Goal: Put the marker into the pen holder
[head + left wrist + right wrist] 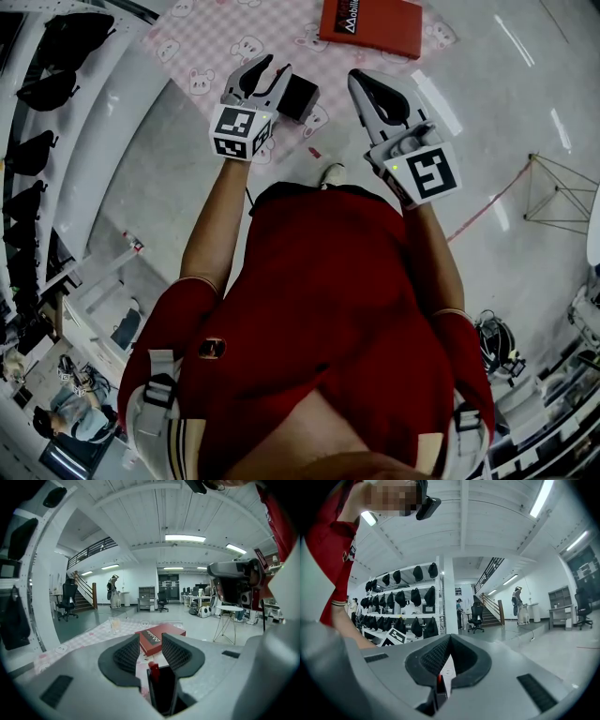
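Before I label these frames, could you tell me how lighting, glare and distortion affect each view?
Head view: heavy fisheye curving, white glare streaks on the glossy floor. Left gripper view: ceiling light blown out, pen holder deep in shadow. Right gripper view: black vignetted corners, strip light overexposed, no motion blur.
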The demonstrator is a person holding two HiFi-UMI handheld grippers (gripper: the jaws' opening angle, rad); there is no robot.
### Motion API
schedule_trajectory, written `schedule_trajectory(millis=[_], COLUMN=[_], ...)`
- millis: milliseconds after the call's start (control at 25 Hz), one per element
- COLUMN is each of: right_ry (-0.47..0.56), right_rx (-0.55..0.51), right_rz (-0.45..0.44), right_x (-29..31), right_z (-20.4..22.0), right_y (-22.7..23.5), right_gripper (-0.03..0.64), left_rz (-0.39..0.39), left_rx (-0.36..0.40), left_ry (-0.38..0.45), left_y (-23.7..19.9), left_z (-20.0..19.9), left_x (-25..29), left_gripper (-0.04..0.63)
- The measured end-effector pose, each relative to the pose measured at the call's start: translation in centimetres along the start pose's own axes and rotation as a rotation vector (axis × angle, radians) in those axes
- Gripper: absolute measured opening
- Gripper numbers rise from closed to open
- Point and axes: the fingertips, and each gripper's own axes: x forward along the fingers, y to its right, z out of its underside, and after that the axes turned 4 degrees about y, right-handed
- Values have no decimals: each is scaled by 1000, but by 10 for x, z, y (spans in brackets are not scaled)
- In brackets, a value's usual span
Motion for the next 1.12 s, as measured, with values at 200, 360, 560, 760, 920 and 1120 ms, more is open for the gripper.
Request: schedule_trajectory(millis=[200,360,560,760,920,1120], right_ry=[11,23,31,37,39,36], right_rx=[8,11,16,17,12,11], right_rz=[-24,-30,-12,18,38,55], right_x=[7,12,15,17,17,15], right_z=[-4,-10,-19,-25,-27,-25], right_y=[-6,-15,-25,-37,-48,-63], right_gripper=[-2,0,-2,-2,-2,-2], left_rz=[-69,-72,-39,22,64,95], left_rx=[-39,-71,-86,-73,-66,-57], left_ry=[111,202,270,291,316,331], left_y=[-1,5,10,15,17,18], left_z=[-40,-74,-103,-120,-134,-138], left_x=[-26,-52,-76,-92,-106,-119], left_gripper=[124,68,15,8,8,8])
